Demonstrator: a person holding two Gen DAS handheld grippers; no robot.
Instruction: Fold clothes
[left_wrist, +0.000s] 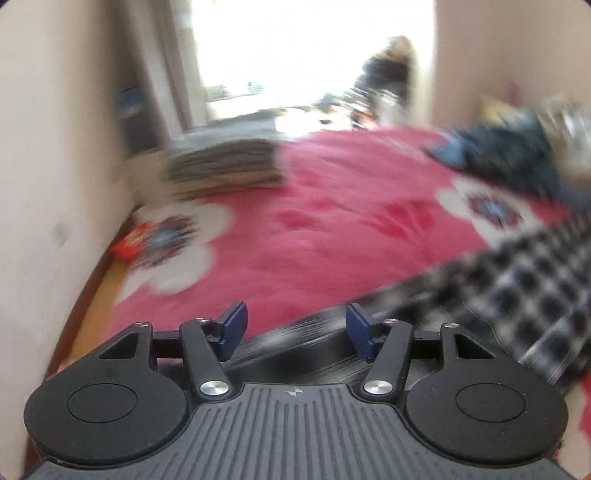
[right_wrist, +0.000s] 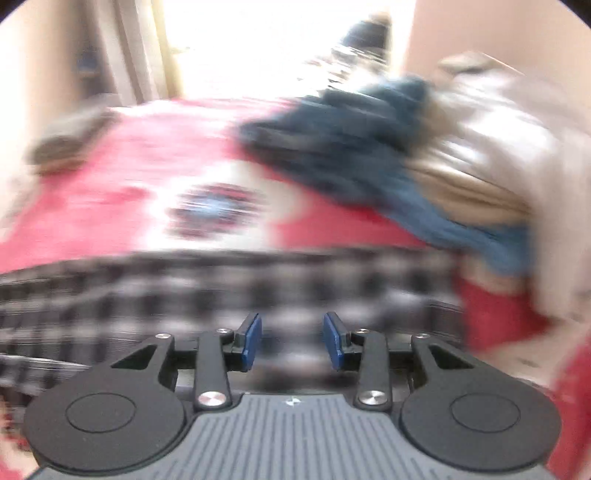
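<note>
Both views are motion-blurred, so we read coarse detail only.

Left gripper (left_wrist: 293, 330): jaws released, blue pads apart with nothing pinched; behind the gap we see only red cover and the dark edge of the shirt. Right gripper (right_wrist: 292, 341): jaws also released, narrower gap, nothing between the pads.

The task's thing is the black-and-white checked shirt (right_wrist: 221, 295), a thin woven check. It lies flat on the bed: a wide band across the lower middle of the right wrist view, and lower right of the left wrist view (left_wrist: 517, 302). Its near edge runs straight, so we judge it laid out for a fold or already partly folded; the blur won't settle which.

The red blanket (left_wrist: 332, 229) under it looks plush, with big white flowers; soft backing, so the cloth will drag rather than slide.

Upper left of the left view: a folded stack of grey-brown striped cloth (left_wrist: 221, 166), square-edged, against the wall. We take it as the done pile.

Upper right in both views: a crumpled dark blue garment (right_wrist: 351, 147), heavy, denim-like, lumpy. Beside it at the right edge of the right view, a rumpled beige and cream heap (right_wrist: 480, 177). Probably the unfolded pile.

Both grippers are empty above the shirt, so we judge this a gap between grasps. Next we need fresh pinches on the shirt edge.
</note>
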